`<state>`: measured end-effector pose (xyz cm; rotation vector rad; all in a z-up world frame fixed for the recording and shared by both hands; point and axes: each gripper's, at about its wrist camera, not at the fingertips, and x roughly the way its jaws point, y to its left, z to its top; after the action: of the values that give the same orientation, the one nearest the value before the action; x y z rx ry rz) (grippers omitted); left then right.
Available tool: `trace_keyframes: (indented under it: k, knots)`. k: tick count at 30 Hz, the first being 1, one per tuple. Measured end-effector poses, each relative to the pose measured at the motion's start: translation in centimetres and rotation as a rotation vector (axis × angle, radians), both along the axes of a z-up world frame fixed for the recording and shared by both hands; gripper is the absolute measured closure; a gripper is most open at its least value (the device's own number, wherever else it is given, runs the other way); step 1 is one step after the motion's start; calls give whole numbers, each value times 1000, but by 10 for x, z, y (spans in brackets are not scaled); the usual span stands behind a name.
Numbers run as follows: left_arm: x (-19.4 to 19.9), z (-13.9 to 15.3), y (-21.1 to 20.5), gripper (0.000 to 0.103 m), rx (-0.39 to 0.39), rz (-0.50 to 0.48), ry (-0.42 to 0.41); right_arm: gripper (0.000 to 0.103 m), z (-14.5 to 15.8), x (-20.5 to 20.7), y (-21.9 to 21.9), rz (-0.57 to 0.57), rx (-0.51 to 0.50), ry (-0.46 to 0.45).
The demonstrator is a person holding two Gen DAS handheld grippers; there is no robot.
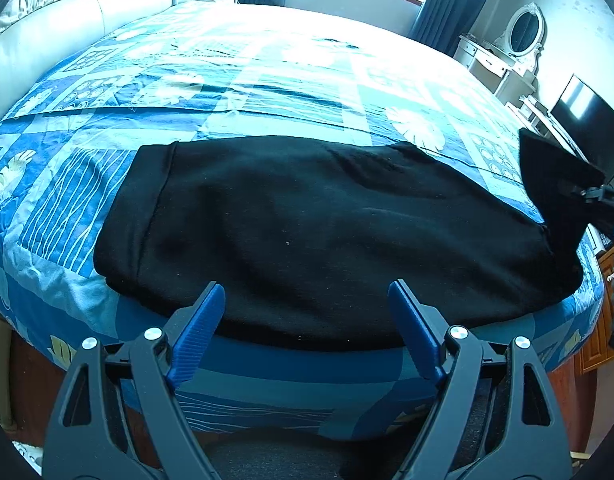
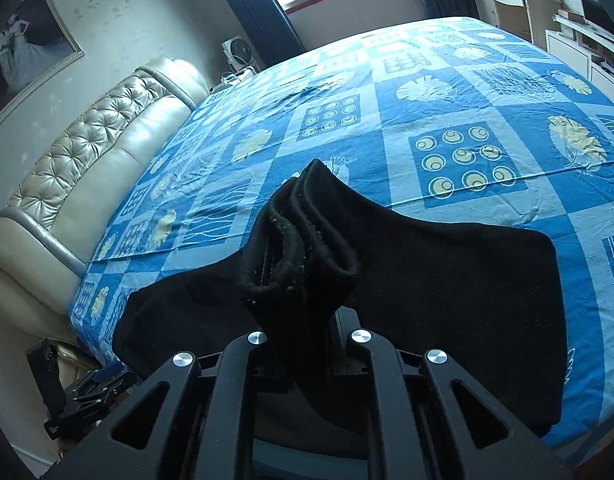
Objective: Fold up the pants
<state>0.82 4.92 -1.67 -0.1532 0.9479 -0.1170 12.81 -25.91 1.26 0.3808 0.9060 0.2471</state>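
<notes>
Black pants (image 1: pixel 307 224) lie folded lengthwise along the near edge of the bed, waistband to the left. My left gripper (image 1: pixel 307 300) is open and empty, its blue fingertips (image 1: pixel 207 312) just above the pants' near edge. My right gripper (image 1: pixel 587 194) is shut on the pants' leg end and holds it lifted at the right. In the right wrist view the bunched cuffs (image 2: pixel 303 248) stick up between the closed fingers, which the cloth hides, and the rest of the pants (image 2: pixel 467 300) lies below on the bed.
The bed has a blue patterned sheet (image 1: pixel 267 92) and a padded cream headboard (image 2: pixel 107 152). A white dresser with a mirror (image 1: pixel 519 48) and a TV (image 1: pixel 587 120) stand to the right. My left gripper also shows off the bed's edge (image 2: pixel 95 396).
</notes>
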Motion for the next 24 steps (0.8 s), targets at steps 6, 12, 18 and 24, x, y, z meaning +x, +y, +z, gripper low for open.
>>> trace_keyframes:
  k: [6, 12, 18, 24]
  knots:
    - [-1, 1, -3, 19, 2, -9, -3, 93, -18, 1, 26, 25, -60, 28]
    - [-2, 2, -6, 19, 9, -18, -10, 93, -36, 0, 47, 54, -131, 52]
    - [-3, 2, -7, 19, 6, -18, -8, 93, -49, -2, 63, 77, -196, 70]
    - [-2, 2, -6, 19, 2, -16, -7, 93, -57, -7, 79, 108, -295, 63]
